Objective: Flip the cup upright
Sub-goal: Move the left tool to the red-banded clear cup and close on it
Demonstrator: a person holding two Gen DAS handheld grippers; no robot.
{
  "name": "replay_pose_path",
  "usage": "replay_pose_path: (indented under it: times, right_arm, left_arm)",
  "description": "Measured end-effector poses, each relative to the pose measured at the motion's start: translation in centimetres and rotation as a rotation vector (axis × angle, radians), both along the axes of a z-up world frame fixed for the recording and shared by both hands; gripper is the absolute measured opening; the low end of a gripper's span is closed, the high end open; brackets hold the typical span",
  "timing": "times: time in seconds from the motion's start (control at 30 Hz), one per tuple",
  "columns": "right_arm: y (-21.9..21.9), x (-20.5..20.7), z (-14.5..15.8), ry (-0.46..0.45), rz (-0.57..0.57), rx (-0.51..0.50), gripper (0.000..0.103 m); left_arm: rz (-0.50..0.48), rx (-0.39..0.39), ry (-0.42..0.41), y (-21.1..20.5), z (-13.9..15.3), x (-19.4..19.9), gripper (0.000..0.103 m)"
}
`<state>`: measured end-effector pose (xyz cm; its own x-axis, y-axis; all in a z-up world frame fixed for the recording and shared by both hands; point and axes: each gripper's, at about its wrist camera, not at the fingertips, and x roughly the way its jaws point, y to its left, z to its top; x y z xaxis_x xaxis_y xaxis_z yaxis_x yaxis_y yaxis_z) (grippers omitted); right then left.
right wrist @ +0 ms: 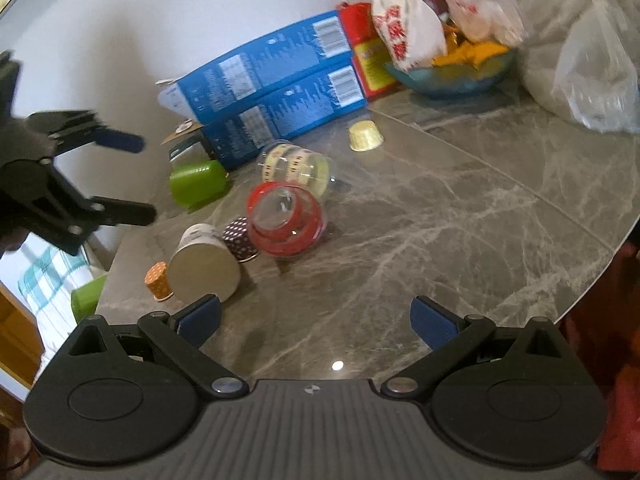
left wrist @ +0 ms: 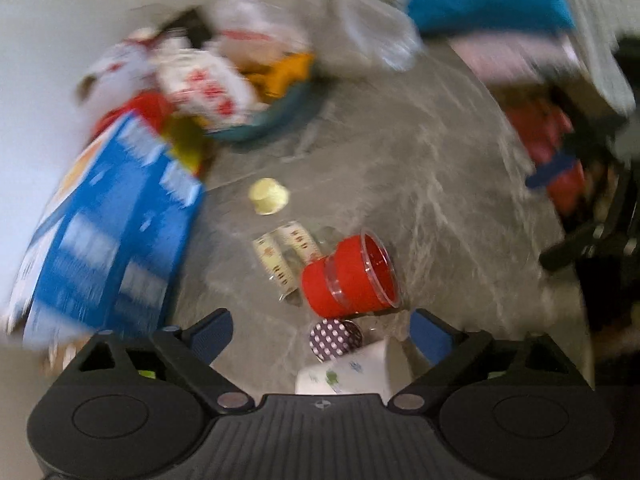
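A clear plastic cup with red bands (left wrist: 350,276) lies on its side on the grey marble table (left wrist: 420,184), mouth toward the right. My left gripper (left wrist: 322,334) is open just short of it, empty. In the right wrist view the same cup (right wrist: 285,220) lies mid-table with its base facing me, beside a clear cup with cream bands (right wrist: 298,166), also on its side. My right gripper (right wrist: 316,320) is open and empty, well back from the cups. The left gripper (right wrist: 136,178) shows at the left edge, open.
Around the cups: a polka-dot paper cup (right wrist: 239,238), a white paper cup on its side (right wrist: 206,266), a small orange cup (right wrist: 159,280), a green cup (right wrist: 198,182), a yellow cupcake liner (right wrist: 365,136). Blue boxes (right wrist: 272,96), a snack bowl (right wrist: 452,72) and plastic bags (right wrist: 596,76) stand behind.
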<state>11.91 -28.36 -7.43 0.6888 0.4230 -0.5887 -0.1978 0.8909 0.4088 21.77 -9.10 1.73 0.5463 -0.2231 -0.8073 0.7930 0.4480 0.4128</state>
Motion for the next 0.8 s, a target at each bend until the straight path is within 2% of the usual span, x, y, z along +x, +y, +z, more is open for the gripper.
replay_pose_path:
  times: [0.07, 0.17, 0.5, 0.63, 0.8]
  right_arm:
    - [-0.3, 0.4, -0.4, 0.002, -0.004, -0.005, 0.102]
    - [-1.0, 1.0, -0.8, 0.010, -0.015, 0.002, 0.102]
    - [-2.7, 3.7, -2.1, 0.040, -0.054, 0.014, 0.102]
    - [-2.7, 4.6, -2.6, 0.050, -0.047, 0.028, 0.102]
    - [-2.3, 5.1, -3.0, 0.059, -0.021, 0.026, 0.102]
  left_arm:
    - [-0.089, 0.091, 0.031, -1.5, -1.3, 1.5, 0.095]
    - [-0.181, 0.169, 0.054, -3.1, -2.7, 3.1, 0.086]
    - [-0.410, 0.431, 0.088, -4.8, -6.2, 5.5, 0.085]
    - [-0.480, 0.477, 0.098, -5.5, -7.2, 5.6, 0.076]
    - [-0.533, 0.473, 0.102, -6.5, -7.8, 5.3, 0.076]
